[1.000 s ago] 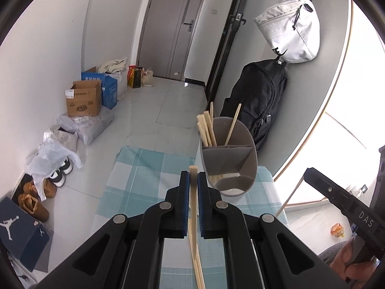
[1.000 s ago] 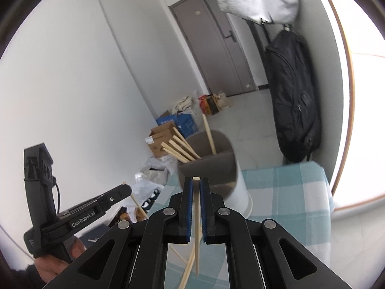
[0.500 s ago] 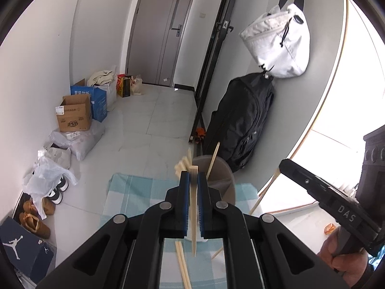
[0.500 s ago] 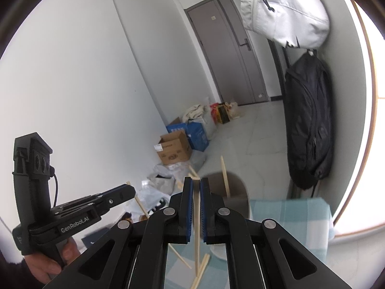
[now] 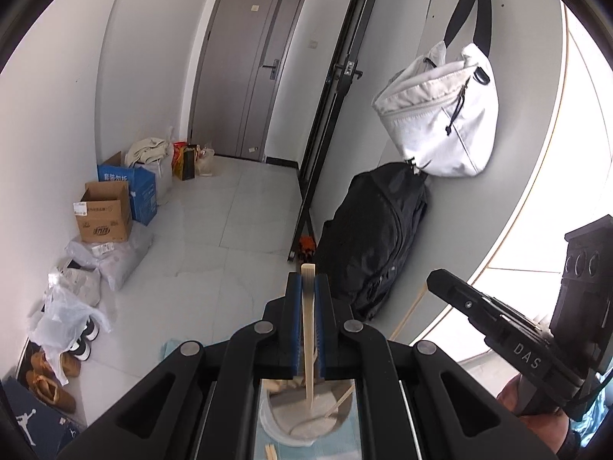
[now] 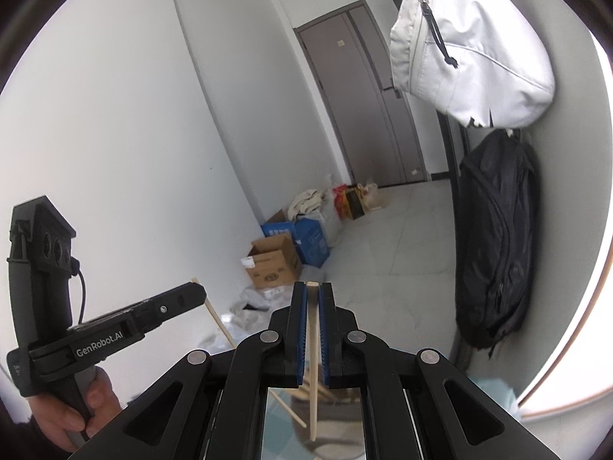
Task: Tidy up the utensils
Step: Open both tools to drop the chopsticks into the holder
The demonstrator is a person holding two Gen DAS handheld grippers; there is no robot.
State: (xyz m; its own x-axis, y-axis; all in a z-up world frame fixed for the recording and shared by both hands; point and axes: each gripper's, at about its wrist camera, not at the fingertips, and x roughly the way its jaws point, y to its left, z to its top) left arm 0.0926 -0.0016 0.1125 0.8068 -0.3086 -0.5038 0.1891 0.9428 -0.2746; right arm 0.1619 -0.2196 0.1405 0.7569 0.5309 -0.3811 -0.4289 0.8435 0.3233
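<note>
My left gripper point(image 5: 307, 281) is shut on a wooden chopstick point(image 5: 308, 329) that hangs down over the grey utensil holder point(image 5: 306, 421), its tip inside the holder's mouth. The holder stands on the blue checked cloth point(image 5: 276, 450) and has other chopsticks in it. My right gripper point(image 6: 312, 291) is shut on another chopstick point(image 6: 313, 360), held upright above the holder point(image 6: 333, 441), which shows only partly between its arms. The right gripper point(image 5: 494, 329) shows in the left wrist view, the left gripper point(image 6: 126, 326) in the right wrist view.
A black backpack point(image 5: 375, 241) leans on the wall under a hanging white bag point(image 5: 440, 122). Cardboard boxes point(image 5: 103, 214), bags and shoes point(image 5: 49, 375) line the left wall. A grey door point(image 5: 245, 88) is at the back. More chopsticks point(image 5: 272, 452) lie on the cloth.
Both grippers have risen and tilted, each with its chopstick held. The holder has dropped from the middle of the views to the bottom edge, below the fingers.
</note>
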